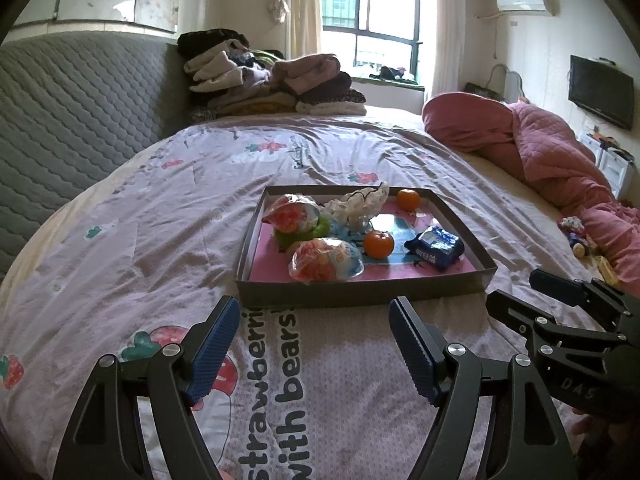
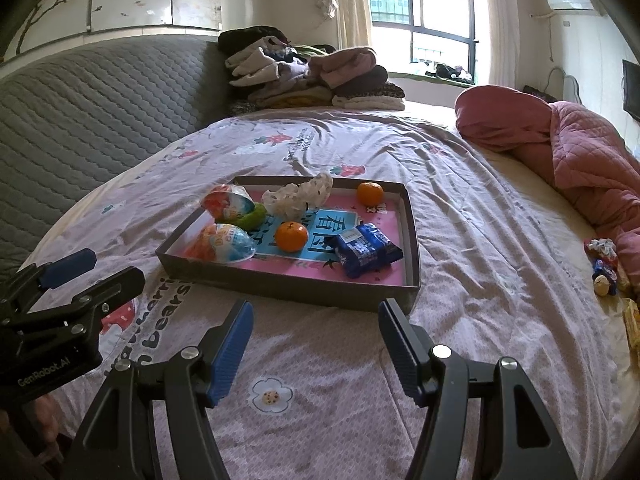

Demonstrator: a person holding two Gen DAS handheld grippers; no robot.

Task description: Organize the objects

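A bed (image 1: pixel 168 208) carries a shallow box (image 2: pixel 288 280). Inside lie a blue packet (image 2: pixel 366 250), two snack bags and two oranges. Both the left gripper (image 1: pixel 316 344) and right gripper (image 2: pixel 316 344) hover before it, fingers (image 2: pixel 230 352) spread wide apart, holding nothing.

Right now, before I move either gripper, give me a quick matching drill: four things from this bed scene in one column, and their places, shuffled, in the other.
Things:
1. blue snack packet
2. far orange
3. folded clothes pile
4. small loose sweets

Places:
A. on the bare sheet by the pink quilt, outside the tray
B. back right corner of the tray
C. stacked at the far end of the bed beside the grey headboard
D. front right part of the tray

Pairs: 1-D, 2-B, 3-C, 4-A
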